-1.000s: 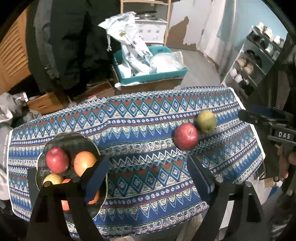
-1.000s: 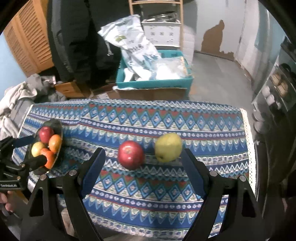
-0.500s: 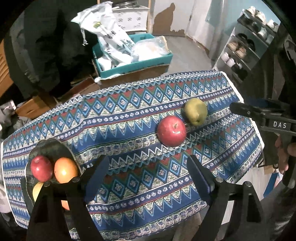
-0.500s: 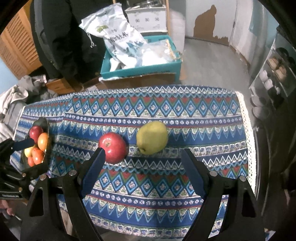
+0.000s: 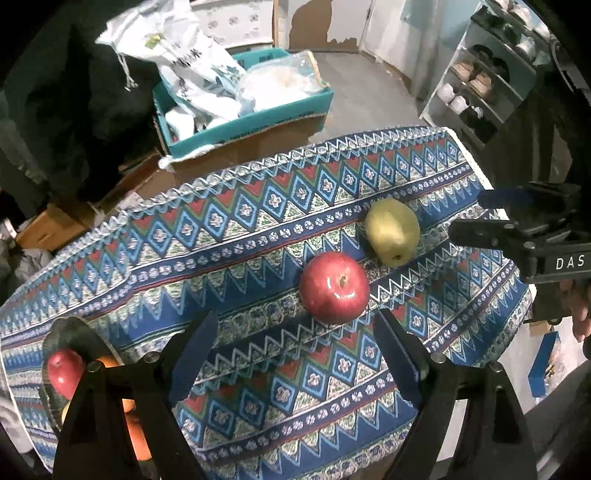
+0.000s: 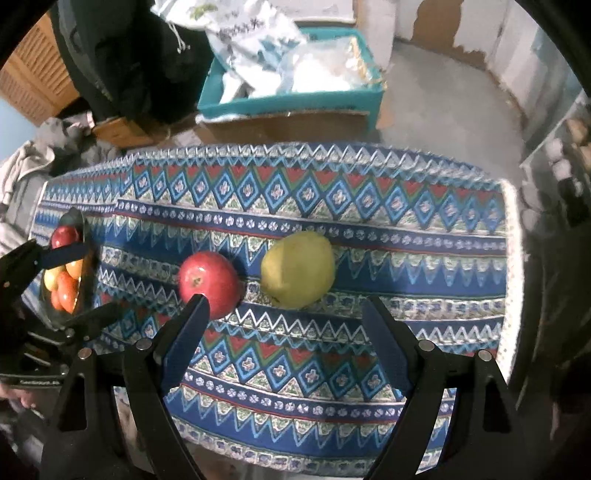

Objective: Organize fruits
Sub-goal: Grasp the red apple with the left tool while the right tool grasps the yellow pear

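Seen from the left wrist, the left gripper (image 5: 291,354) hangs over the patterned tablecloth (image 5: 258,229) with its blue-padded fingers spread wide and nothing between them. Just beyond the tips lies a red apple (image 5: 334,288), and touching it, or nearly so, a yellow-green pear (image 5: 393,230) lies farther back to the right. At the lower left a dark bowl (image 5: 79,330) holds another red apple (image 5: 64,371) and some orange fruit, partly hidden behind the gripper frame. The right gripper (image 5: 476,218) enters from the right edge, its body printed with the white letters "DAS" (anything further is cut off).

From the right wrist, the right gripper (image 6: 284,332) is likewise spread apart and empty; the red apple (image 6: 208,282) sits at the tip of its left finger and the pear (image 6: 298,269) lies between and beyond both fingers. The bowl (image 6: 79,225) of fruit stands at the far left of the cloth, with the left gripper (image 6: 86,284) in front of it. Small white lettering on that gripper's body is too blurred to read. Behind the table, a white bag (image 6: 251,33) with dark print lies in a teal crate (image 6: 291,99); its print is illegible.
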Motion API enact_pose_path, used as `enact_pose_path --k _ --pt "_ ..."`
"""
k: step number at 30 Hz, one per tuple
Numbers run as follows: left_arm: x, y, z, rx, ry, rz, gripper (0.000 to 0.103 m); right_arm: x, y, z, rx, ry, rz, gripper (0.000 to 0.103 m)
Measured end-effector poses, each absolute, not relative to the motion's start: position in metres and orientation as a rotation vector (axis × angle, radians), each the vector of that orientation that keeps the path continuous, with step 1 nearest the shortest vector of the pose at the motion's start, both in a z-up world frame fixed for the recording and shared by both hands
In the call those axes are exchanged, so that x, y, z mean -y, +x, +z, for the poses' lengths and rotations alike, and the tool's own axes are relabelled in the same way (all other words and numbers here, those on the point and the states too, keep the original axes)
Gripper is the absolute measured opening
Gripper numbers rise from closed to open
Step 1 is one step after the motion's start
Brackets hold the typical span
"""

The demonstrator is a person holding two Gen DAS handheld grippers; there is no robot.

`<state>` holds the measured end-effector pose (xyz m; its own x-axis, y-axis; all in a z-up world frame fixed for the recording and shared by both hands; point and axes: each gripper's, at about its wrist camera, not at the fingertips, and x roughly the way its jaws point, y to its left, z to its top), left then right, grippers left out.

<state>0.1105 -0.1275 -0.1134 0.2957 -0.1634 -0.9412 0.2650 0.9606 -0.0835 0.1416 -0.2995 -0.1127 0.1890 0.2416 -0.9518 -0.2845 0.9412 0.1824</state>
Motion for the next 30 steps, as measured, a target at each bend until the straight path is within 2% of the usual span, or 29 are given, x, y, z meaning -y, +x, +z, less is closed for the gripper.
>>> enact_pose_path --k 9,24,25,27,30 --pt "0.153 0.133 -0.159 -1.309 0.051 -0.326 0.087 0.313 0.157 -0.151 -1.388 -0.030 0.353 0.084" --pt "0.174 0.151 -0.216 -1.388 0.040 -0.360 0.087 0.314 0.172 -0.179 -1.414 0.049 0.355 0.084" --pt "0.175 0.151 -0.219 -1.392 0.046 -0.367 0.087 0.314 0.173 -0.181 -1.418 0.051 0.355 0.084" --pt "0.175 0.150 -0.223 -1.399 0.053 -0.387 0.078 0.310 0.176 -0.185 -1.423 0.050 0.357 0.084" --pt "0.178 0.148 -0.222 -1.377 0.069 -0.412 0.074 0.305 0.178 -0.187 -1.427 0.050 0.363 0.084"
